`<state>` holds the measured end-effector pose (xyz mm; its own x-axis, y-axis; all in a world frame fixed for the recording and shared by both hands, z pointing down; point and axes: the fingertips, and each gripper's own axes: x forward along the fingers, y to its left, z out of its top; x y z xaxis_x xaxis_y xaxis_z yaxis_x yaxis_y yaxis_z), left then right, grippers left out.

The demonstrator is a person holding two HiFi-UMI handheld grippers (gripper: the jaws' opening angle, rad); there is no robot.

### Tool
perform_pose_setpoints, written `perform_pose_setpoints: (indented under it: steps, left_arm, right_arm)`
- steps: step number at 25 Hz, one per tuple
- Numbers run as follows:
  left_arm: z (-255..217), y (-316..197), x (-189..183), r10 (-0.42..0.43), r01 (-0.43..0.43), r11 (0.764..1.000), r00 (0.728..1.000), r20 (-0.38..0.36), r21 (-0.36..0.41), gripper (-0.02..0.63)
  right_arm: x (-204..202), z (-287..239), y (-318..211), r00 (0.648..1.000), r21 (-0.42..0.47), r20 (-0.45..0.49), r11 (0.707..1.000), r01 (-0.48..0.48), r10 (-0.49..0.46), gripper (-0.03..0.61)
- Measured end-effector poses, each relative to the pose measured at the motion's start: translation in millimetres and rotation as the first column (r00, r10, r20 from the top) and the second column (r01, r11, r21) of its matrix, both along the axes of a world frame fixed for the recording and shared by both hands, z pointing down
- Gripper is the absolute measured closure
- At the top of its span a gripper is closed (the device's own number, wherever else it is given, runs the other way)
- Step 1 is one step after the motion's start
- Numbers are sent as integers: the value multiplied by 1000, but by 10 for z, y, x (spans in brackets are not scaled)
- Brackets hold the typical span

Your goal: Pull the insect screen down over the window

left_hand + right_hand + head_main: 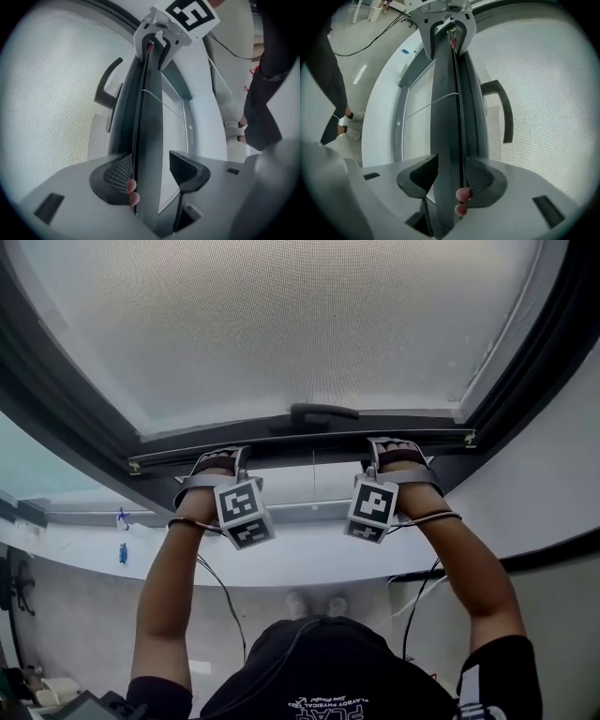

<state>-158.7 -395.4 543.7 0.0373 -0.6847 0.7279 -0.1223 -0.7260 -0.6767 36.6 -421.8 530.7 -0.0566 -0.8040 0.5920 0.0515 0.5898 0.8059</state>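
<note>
- Insect screen (281,324) covers the window pane, ending at its dark bottom bar (300,441).
- Left gripper (149,171) straddles the bar, jaws slightly apart.
- Right gripper (451,176) is clamped on the same bar.

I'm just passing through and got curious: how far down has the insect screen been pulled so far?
Mostly done, it seems: the mesh covers the large upper part of the window. In hand: the screen's bottom bar, with the right gripper shut on it and the left gripper straddling it, one pad apart from it. Left: a strip of bare glass shows below the bar, so a final pull likely remains.
</note>
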Motion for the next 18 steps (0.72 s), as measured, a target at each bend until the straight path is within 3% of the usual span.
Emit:
perform_pose_setpoints:
  steps: [3, 8, 18]
  left_arm:
    - [3, -10, 21, 4, -4, 1000, 1000, -21, 12, 362]
    - [-52, -41, 11, -3, 4, 999, 1000, -31, 36, 411]
    - [-72, -34, 25, -28, 32, 998, 997, -70, 54, 413]
  right_arm:
    - [-10, 5, -8, 1000, 31, 15, 1000, 6, -7, 397]
    - [2, -2, 26, 999, -17, 29, 1000, 13, -13, 399]
    - [5, -83, 57, 998, -15, 56, 1000, 9, -8, 399]
